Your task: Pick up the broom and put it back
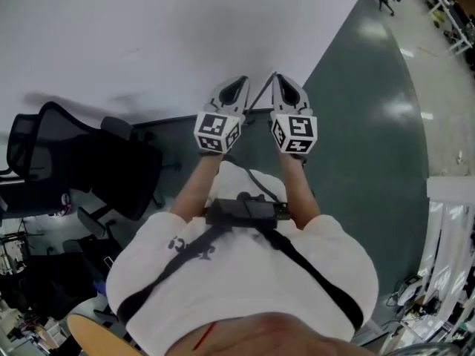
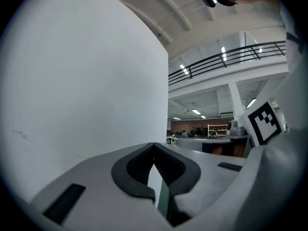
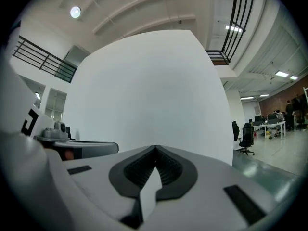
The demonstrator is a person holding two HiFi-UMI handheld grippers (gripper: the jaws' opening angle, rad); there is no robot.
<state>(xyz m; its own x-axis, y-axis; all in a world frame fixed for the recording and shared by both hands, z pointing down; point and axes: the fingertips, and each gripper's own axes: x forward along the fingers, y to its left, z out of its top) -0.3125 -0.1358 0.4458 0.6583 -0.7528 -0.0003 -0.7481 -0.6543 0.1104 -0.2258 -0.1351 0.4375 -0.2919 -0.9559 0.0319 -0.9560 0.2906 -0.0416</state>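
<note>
Reading left tool point(image 2: 153, 146) as clenched: tips meet, nothing between them. Right tool point(image 3: 155, 148) is the same, clenched and empty. Both are held side by side, close together, noses toward the white wall point(image 1: 148, 35), with marker cubes point(image 1: 217, 132) facing up at the head camera. Bare forearms point(image 1: 194, 188) run back to a white shirt point(image 1: 223, 288) with a black box point(image 1: 245, 211) on dark straps. Grey-green floor point(image 1: 364, 124) lies below and right of the wall. Black office chair point(image 1: 82, 154) stands at left, near the wall's foot. Left gripper view shows a railed balcony point(image 2: 231, 57) and a lit office past the wall's edge. Broom: not visible in any view, so I can't place it.
</note>
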